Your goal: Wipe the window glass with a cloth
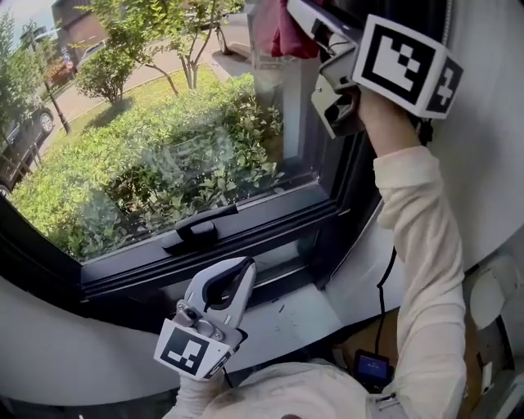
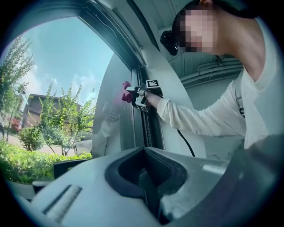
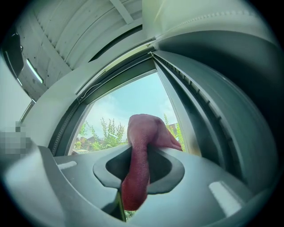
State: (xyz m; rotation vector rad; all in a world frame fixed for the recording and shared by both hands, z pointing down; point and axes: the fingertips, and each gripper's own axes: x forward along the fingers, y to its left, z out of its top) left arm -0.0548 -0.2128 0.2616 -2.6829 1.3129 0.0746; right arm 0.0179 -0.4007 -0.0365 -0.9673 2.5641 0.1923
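A person stands at a window holding 2 grippers. The right gripper (image 1: 307,20) is raised high on an outstretched arm, its jaws clamped on a dark red cloth (image 3: 141,150). A bunched end of the cloth bulges out just beyond the jaw tips, and a narrow strip runs back between them. In the left gripper view the cloth (image 2: 125,91) appears to be against the window glass (image 1: 164,139), ahead of the right gripper and close beside the dark upright frame (image 2: 143,124) on that gripper's right. Contact itself is too small to confirm. The left gripper (image 1: 237,274) hangs low, well below the right one, with its jaws closed together on nothing, just short of the lower frame and the black window handle (image 1: 196,229) beyond its tips. Trees, shrubs and a street show through the pane. Wiping seems to be under way at the upper right corner of the glass. The large area below and to the left of the right gripper shows faint hazy reflections, and no view shows which parts have been cleaned. Most of the pane likely remains to be covered.
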